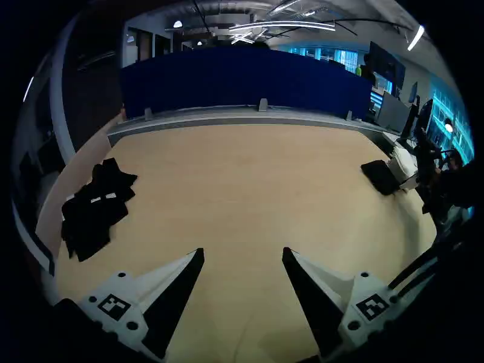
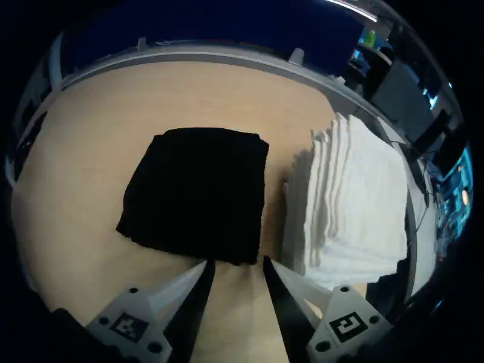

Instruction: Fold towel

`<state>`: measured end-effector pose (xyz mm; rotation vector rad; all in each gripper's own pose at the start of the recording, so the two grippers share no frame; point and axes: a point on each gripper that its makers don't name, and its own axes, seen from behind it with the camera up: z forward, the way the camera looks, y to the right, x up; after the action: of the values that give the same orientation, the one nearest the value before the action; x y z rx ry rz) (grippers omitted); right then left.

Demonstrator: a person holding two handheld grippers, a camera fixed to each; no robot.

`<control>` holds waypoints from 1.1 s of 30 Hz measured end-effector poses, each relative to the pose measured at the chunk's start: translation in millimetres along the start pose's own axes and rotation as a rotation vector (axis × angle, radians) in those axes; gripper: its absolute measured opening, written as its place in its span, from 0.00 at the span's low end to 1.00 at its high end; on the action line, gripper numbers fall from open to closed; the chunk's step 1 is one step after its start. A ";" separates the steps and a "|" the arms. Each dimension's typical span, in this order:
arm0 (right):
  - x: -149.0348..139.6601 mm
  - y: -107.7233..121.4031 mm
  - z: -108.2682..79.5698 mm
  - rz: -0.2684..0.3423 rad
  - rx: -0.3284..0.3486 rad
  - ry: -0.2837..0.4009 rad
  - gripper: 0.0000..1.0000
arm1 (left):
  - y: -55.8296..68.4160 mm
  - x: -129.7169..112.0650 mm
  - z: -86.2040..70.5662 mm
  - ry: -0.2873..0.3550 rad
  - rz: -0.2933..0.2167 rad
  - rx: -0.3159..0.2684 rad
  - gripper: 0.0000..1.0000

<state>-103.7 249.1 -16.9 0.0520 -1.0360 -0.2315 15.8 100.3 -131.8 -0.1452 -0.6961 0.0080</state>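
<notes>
In the right gripper view a folded black towel (image 2: 196,193) lies flat on the light wooden table (image 2: 91,133), beside a tall stack of folded white towels (image 2: 357,199) to its right. My right gripper (image 2: 237,261) hovers at the black towel's near edge, fingers a little apart with nothing between them. In the left gripper view my left gripper (image 1: 243,251) is open over bare table (image 1: 242,181). A crumpled pile of black towels (image 1: 97,209) lies at its far left. The folded black towel (image 1: 380,175) and the white stack (image 1: 404,166) appear small at the right.
A blue divider panel (image 1: 242,81) runs along the table's far edge. Monitors and office desks (image 1: 393,109) stand beyond the right end. A dark figure with equipment (image 1: 444,181) is at the right edge of the left gripper view.
</notes>
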 end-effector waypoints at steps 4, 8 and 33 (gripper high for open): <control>4.2 -2.7 -4.0 -0.004 0.003 0.020 0.86 | 1.8 2.1 -0.1 0.002 0.003 -0.004 0.96; 7.8 -6.0 -6.2 -0.008 0.007 0.035 0.97 | 3.0 3.2 -0.3 0.004 0.004 -0.009 0.96; 37.3 -59.1 -4.9 0.001 0.100 0.112 1.00 | -3.2 1.3 0.4 0.006 -0.004 -0.005 0.96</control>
<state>-91.2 183.1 3.1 0.1536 -0.9361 -0.1738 16.4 97.3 -130.2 -0.1486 -0.6906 0.0021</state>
